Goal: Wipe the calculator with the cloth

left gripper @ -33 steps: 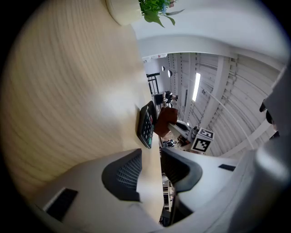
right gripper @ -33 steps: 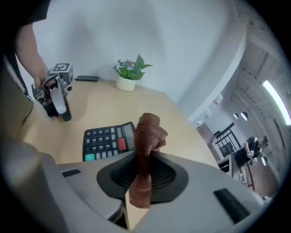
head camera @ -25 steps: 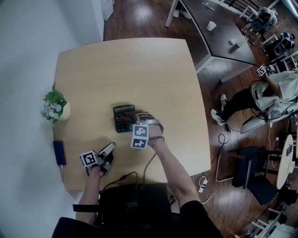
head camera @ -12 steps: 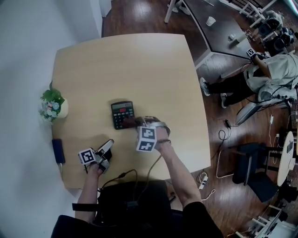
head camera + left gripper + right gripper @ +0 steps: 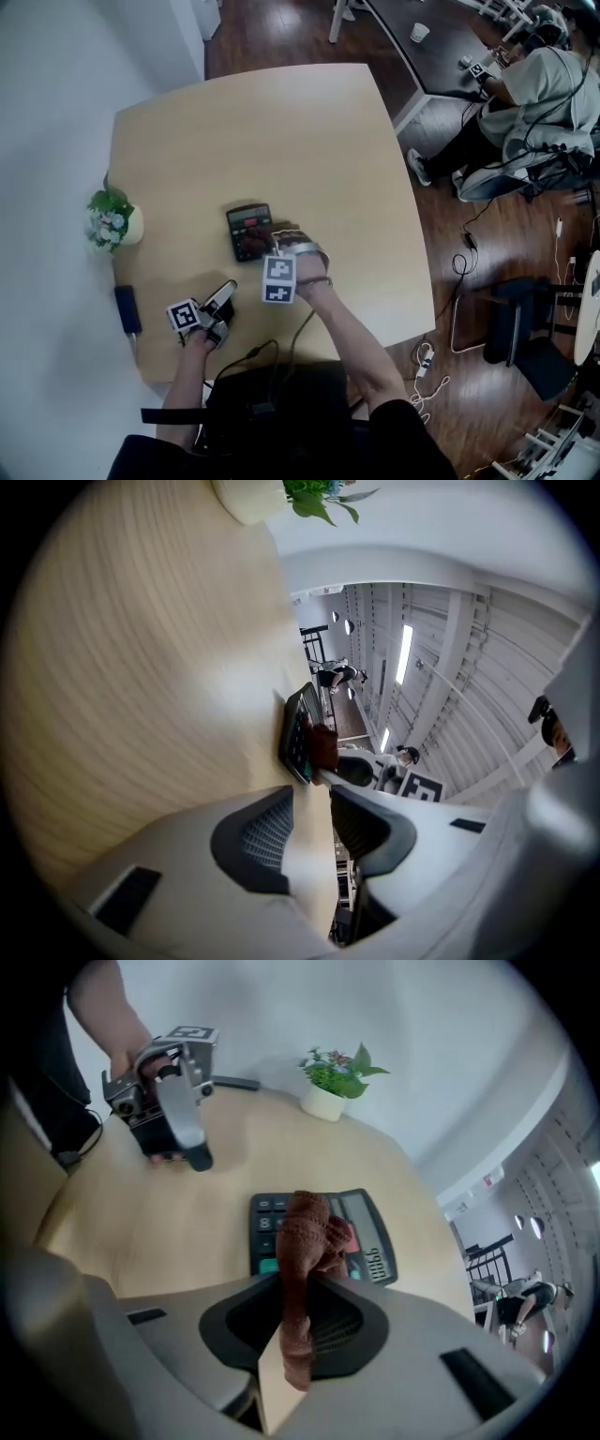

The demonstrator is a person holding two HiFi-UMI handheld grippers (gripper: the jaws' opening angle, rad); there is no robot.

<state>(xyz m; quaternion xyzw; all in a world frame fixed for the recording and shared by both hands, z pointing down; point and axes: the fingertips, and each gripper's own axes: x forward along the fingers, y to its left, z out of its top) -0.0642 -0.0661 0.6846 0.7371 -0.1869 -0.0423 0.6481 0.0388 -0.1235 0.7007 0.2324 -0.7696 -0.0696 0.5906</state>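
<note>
— What's at the left of the head view?

— A small potted plant (image 5: 114, 223) at the left edge of the pale wooden table (image 5: 281, 141). Below it, also at that edge, lies a dark flat object (image 5: 127, 309); I can't tell what it is.

— And the left gripper?

— The left gripper (image 5: 228, 289) sits at the lower left of the table, low over the wood. In its own view the jaws stand a little apart, with only bare tabletop showing in the narrow gap. It is well apart from the calculator.

— Where is the calculator?

— The calculator (image 5: 246, 225) lies flat near the middle of the frame, right of the plant, with its display towards the far side of the table.

— The cloth?

— The cloth (image 5: 305, 1241) is reddish-brown and bunched up. Its free end lies on the keys, covering the middle of the keypad.

— Who has hold of it?

— The right gripper (image 5: 300, 1307), which comes in from the calculator's lower right and tilts steeply down. Its jaws are clamped on the cloth, and a tail of fabric hangs back between the pads.

— Anything further right?

— A seated person (image 5: 548, 84) at the upper right, beside a dark table (image 5: 441, 56).
</note>
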